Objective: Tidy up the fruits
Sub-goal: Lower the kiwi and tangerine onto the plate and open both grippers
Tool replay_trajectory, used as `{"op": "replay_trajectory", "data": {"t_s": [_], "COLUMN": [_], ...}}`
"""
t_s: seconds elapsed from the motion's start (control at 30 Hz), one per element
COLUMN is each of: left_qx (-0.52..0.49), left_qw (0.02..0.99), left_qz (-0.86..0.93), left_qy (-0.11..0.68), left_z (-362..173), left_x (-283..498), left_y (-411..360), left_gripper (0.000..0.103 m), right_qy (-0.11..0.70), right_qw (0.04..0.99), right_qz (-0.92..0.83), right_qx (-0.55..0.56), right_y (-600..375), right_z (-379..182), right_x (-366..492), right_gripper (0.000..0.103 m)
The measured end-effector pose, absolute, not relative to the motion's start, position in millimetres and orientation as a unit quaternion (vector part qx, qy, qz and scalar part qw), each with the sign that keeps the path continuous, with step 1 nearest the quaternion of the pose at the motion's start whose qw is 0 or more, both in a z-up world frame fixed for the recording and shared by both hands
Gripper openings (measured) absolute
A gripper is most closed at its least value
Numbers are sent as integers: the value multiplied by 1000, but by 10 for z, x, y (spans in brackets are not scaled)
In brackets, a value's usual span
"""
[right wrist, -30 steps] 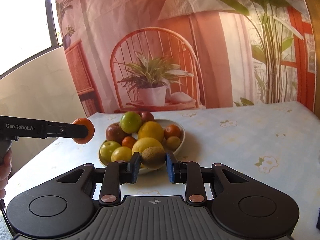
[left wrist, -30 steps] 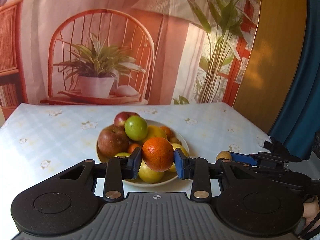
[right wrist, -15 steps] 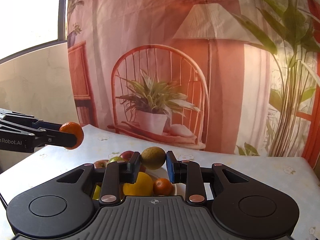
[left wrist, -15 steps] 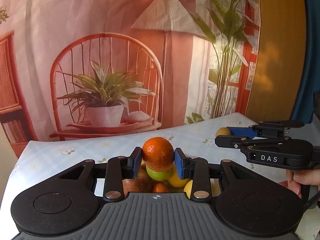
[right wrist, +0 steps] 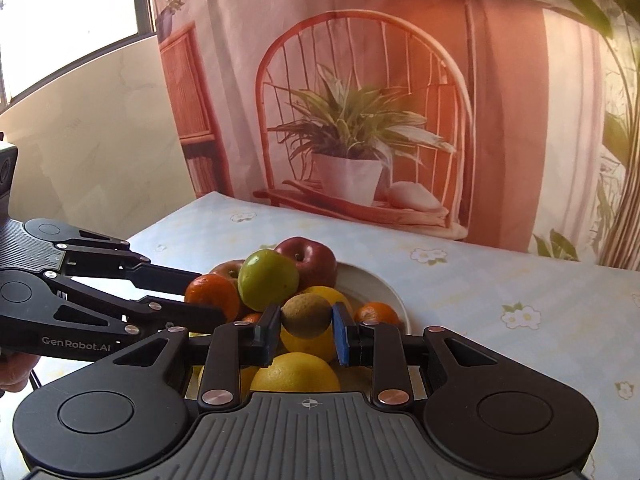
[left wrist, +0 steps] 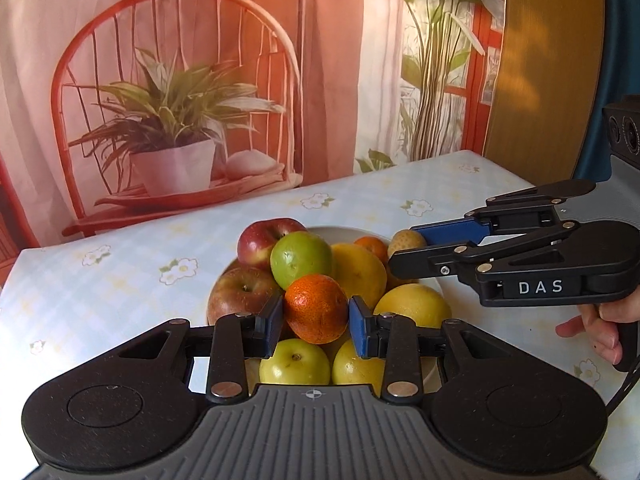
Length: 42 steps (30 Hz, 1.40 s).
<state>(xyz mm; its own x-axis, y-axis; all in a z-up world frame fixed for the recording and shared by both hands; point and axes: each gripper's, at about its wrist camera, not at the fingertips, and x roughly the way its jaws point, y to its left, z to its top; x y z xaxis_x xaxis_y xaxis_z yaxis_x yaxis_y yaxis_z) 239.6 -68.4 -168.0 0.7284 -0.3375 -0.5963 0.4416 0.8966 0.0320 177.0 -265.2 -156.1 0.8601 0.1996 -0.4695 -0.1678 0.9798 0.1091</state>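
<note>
At the lower centre of its view, the left claw point(left wrist: 316, 320) is clamped on a round orange tangerine point(left wrist: 316, 308). The right claw point(right wrist: 306, 328) pinches a small brown kiwi point(right wrist: 306, 315). Both hang just above the white bowl point(right wrist: 380, 284) heaped with fruit, mid-frame on the flower-print worktop point(left wrist: 100, 280).

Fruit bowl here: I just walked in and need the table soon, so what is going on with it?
A person is sorting fruit with a handheld gripper in each hand. The left gripper is shut on an orange, the right gripper on a kiwi. Both hang over the white bowl, which is heaped with apples, oranges and yellow fruit. Neither piece has been set down yet.
</note>
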Motion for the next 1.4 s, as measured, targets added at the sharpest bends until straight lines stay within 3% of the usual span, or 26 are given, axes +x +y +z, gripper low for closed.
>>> {"op": "replay_trajectory", "data": {"t_s": [1.4], "left_qx": [62], "left_qw": [925], "left_qz": [-205], "left_qy": [313], "left_z": [-1771], "left_x": [2392], "left_y": [-600], "left_gripper": [38], "right_qy": [278], "right_qw": [954], "right_qz": [107], "right_qx": [17], "right_y": [-2494], "right_z": [-1625], "right_x": [1801], "right_gripper": [27]}}
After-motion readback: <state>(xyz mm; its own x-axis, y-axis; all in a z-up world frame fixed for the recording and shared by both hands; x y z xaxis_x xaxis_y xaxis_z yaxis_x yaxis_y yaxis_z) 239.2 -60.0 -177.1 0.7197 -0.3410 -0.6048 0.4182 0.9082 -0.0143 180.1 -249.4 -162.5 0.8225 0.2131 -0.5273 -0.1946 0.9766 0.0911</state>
